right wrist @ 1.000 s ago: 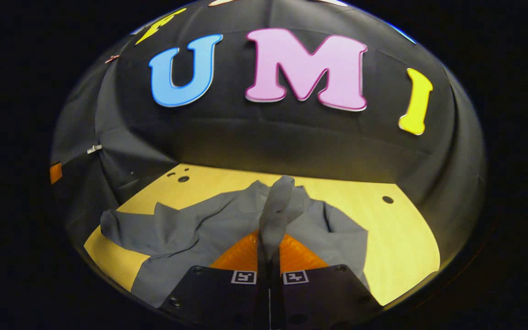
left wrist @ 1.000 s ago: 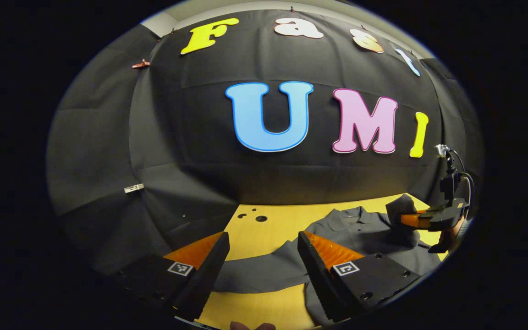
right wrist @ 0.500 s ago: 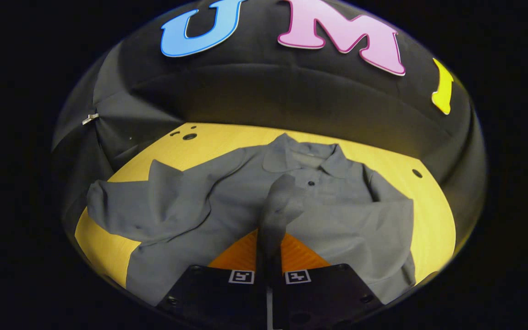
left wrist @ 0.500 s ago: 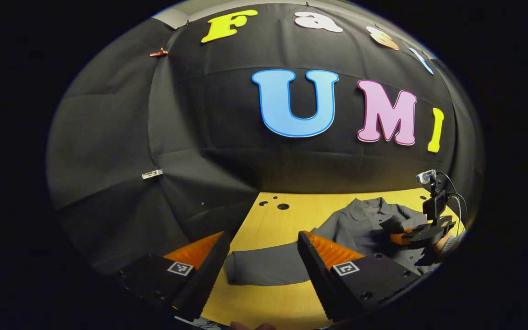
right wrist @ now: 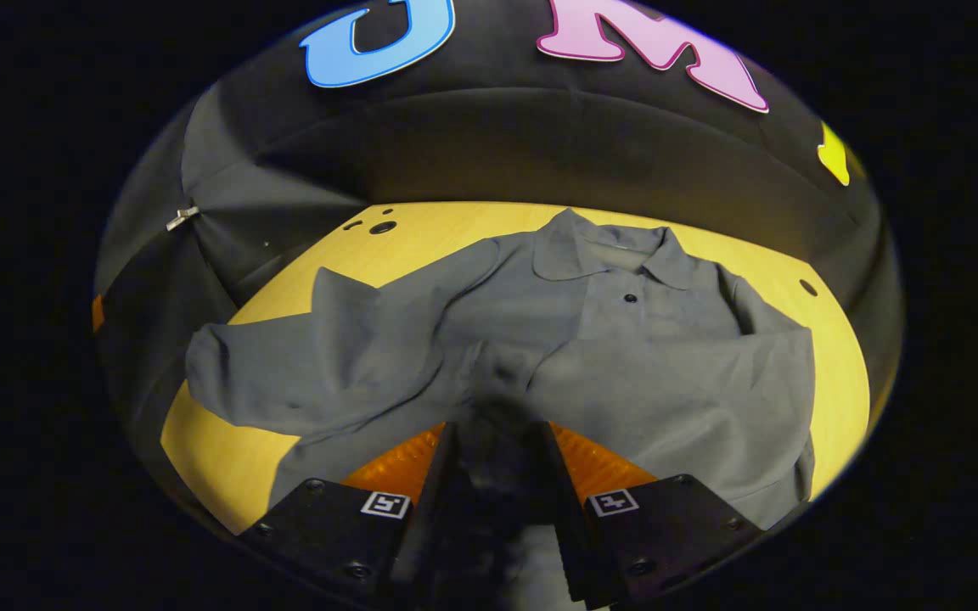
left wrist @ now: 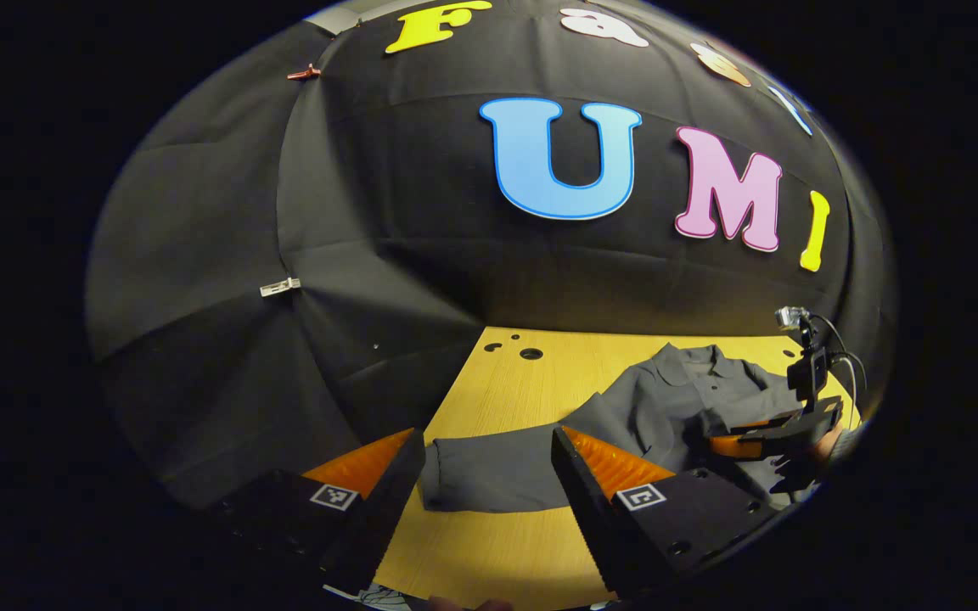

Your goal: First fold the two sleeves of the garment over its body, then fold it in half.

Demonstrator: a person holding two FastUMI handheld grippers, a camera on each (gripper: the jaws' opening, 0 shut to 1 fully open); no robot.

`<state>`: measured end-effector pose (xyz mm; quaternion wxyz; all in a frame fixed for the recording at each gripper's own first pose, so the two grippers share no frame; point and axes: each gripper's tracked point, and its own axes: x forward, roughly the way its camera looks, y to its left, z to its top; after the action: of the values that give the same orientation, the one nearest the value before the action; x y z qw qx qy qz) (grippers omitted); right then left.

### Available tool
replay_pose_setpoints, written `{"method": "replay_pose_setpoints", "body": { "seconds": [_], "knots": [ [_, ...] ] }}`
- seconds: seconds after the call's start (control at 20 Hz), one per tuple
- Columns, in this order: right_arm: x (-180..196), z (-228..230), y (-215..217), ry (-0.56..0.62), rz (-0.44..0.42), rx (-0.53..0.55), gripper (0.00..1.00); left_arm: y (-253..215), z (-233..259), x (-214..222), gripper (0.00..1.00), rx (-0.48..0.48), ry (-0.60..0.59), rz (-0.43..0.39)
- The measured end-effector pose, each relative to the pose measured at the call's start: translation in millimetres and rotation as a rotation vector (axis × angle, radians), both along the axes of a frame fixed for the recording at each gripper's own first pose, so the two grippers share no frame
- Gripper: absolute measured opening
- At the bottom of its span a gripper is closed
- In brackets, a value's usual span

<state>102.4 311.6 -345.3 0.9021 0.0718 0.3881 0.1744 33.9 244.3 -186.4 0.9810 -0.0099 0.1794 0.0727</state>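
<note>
A: What is to be done on the left side?

B: The left tool (left wrist: pixel 487 437) is held low over the counter (left wrist: pixel 506 543) with its fingers wide apart and nothing gripped. The left sleeve (left wrist: pixel 489 475) of the shirt (right wrist: pixel 625 339) is stretched out flat, and its end lies just ahead, framed between the fingers. That sleeve is judged to be the one not yet folded.

A: How should it be taken?

B: The end is best pinched near its edge, both layers together, so that no loose flap is left behind. It should then be lifted only a little and carried across towards the buttons, so that the body is not dragged along. The crease is better made at the shoulder seam than halfway down the arm.

A: And on the right?

B: The right sleeve (right wrist: pixel 667 382) is laid across the chest, with its cuff (right wrist: pixel 502 373) near the middle. The right tool (right wrist: pixel 497 428) is spread open just above it; cloth is seen in the gap, but whether the pads touch it cannot be told. A straight upward withdrawal is advised, so that the fold is not disturbed.

A: What is offered by one view and not by the other?

B: In the left gripper view the sleeve end is seen close, and the right tool is seen from outside, low over the shirt. In the right gripper view the whole shirt is laid out: collar (right wrist: pixel 608 250), button (right wrist: pixel 630 298), and the rumpled bulge where the left sleeve meets the body.
</note>
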Motion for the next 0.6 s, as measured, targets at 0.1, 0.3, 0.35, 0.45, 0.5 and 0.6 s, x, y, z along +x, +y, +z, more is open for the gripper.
{"method": "replay_pose_setpoints", "body": {
  "seconds": [0.1,0.3,0.35,0.45,0.5,0.6],
  "knots": [
    [-6,13,5,0.007,0.005,0.032,0.5,1,-16,4,0.95,0.005,0.014,-0.01],
    [-13,54,-5,-0.042,-0.022,0.069,0.62,5,-48,13,0.93,0.02,0.047,-0.021],
    [-16,64,-12,-0.054,-0.032,0.072,0.62,9,-57,17,0.95,0.032,0.059,-0.018],
    [-21,79,-30,-0.073,-0.053,0.065,0.62,16,-76,24,0.95,0.037,0.083,-0.011],
    [-23,85,-43,-0.084,-0.065,0.053,0.62,19,-86,28,0.95,0.036,0.097,-0.008],
    [-31,94,-68,-0.099,-0.092,0.026,0.62,31,-104,35,0.93,0.04,0.126,0.014]
  ]
}}
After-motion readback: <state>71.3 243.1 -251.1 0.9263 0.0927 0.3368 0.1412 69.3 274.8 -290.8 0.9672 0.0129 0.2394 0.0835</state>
